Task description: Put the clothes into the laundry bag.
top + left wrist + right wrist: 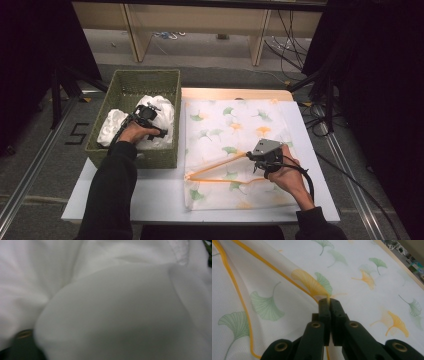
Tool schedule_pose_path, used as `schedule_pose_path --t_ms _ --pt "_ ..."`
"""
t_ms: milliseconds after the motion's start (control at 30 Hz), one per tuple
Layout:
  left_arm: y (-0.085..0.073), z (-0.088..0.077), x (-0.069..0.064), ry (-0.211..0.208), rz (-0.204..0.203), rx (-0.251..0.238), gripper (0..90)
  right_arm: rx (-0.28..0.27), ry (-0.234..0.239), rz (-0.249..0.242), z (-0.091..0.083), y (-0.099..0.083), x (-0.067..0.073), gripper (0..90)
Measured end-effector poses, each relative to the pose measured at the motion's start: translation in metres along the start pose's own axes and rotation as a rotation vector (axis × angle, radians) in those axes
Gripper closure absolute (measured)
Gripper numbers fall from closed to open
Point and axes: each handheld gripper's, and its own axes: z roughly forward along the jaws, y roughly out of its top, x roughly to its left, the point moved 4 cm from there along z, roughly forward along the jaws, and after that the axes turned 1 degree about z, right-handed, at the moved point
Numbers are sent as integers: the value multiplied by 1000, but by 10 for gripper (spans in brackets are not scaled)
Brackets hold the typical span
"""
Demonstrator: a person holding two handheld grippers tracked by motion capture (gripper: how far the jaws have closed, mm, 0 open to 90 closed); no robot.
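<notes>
One white table (165, 197), and it's pretty much fully taken up by two things. The biggest is the ginkgo-leaf cloth (235, 125), white with green and yellow leaves and an orange border stripe, spread over the right half from the far edge almost to the near edge. Its near left part is lifted and folded over, so the orange edge runs in two lines from a point near the middle of the table up to the right tongs (254, 157).

Next in size: one green woven basket (131, 156) sitting at the far left corner, hanging a bit past the table's left edge. It's just beside the cloth's left edge. Inside is a heap of white fabric (112, 126), crumpled; can't count how many pieces.

Then two black-sleeved arms, one per side. The left tongs (148, 111) are down in the basket, right on the white heap. From the high view the tips are buried in the fabric, and the left gripper view is just white folds close up, so I can't tell whether they're spread or pinching.

The right tongs (329, 301) are over the near right part of the table, pressed together on the orange-trimmed edge of the ginkgo cloth, holding it up off the layer below.

Past the far edge there's floor, wooden legs and some loose cables.
</notes>
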Motion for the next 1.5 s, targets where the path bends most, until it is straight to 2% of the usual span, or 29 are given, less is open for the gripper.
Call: schedule_pose_path --t_ms 33,67,133,167,233,267,333,400,533,600,667,700,767,800,867,933,1000,1067,1100,1167,1200,1267,1333,1400,1433,1500 --pt "1 0 0 6 6 0 305 1 1 -1 0 0 0 896" --pt "2 -1 0 13 4 12 338 2 5 -2 0 0 0 896" --pt "4 -2 -1 34 -4 37 348 5 5 17 -1 -1 0 896" --pt "5 -3 -1 58 -2 37 350 -1 -1 3 -1 -1 -2 896" --pt "8 -3 -2 96 20 43 331 -1 3 7 -1 -1 -2 896" --pt "8 -1 -3 101 38 46 304 -3 3 8 -1 -1 -2 896" --pt "7 1 -5 85 34 50 246 3 2 28 -1 -2 -1 895" --pt "5 2 -6 62 37 51 169 1 3 24 -1 -2 -1 895" --pt "1 6 -6 14 36 41 83 -2 -1 16 -1 -1 -1 895" --pt "1 6 -6 23 55 52 68 -3 -6 16 -1 -1 -1 895" --pt "1 8 -4 24 52 61 77 -2 6 9 -1 -1 -1 895" --pt "2 8 -4 42 27 56 115 -1 6 9 -1 -1 -1 895" --pt "4 7 -3 63 7 57 287 -2 3 10 -1 -1 -1 895" --pt "6 6 -4 68 25 60 341 -2 2 10 -1 -1 -1 895" --pt "9 5 -4 99 0 47 456 -1 4 9 -1 -2 -1 895" --pt "11 2 -5 109 13 49 505 0 3 12 -1 -2 -3 895" --pt "16 -2 -1 112 -5 34 585 -2 2 22 -1 -2 -3 895" --pt "21 -6 5 156 -19 15 623 0 2 28 -2 -3 -3 895" --pt "22 -7 8 177 -26 9 627 -7 1 13 -2 -3 -5 895" --pt "22 -7 11 169 -70 11 625 -11 -4 16 -3 -3 -7 895" --pt "21 -8 12 175 -86 15 609 -7 -2 35 -4 -4 -6 895" --pt "21 -8 13 194 -117 18 557 -11 -3 20 -4 -4 -7 895" --pt "20 -10 14 207 -121 30 454 -9 -4 25 -4 -4 -7 895" --pt "18 -10 16 192 -177 34 361 -5 -1 29 -3 -4 -7 894" --pt "16 -11 20 203 -206 35 333 0 0 41 -4 -5 -5 894" --pt "14 -11 23 206 -218 39 285 -2 1 38 -4 -5 -6 894"
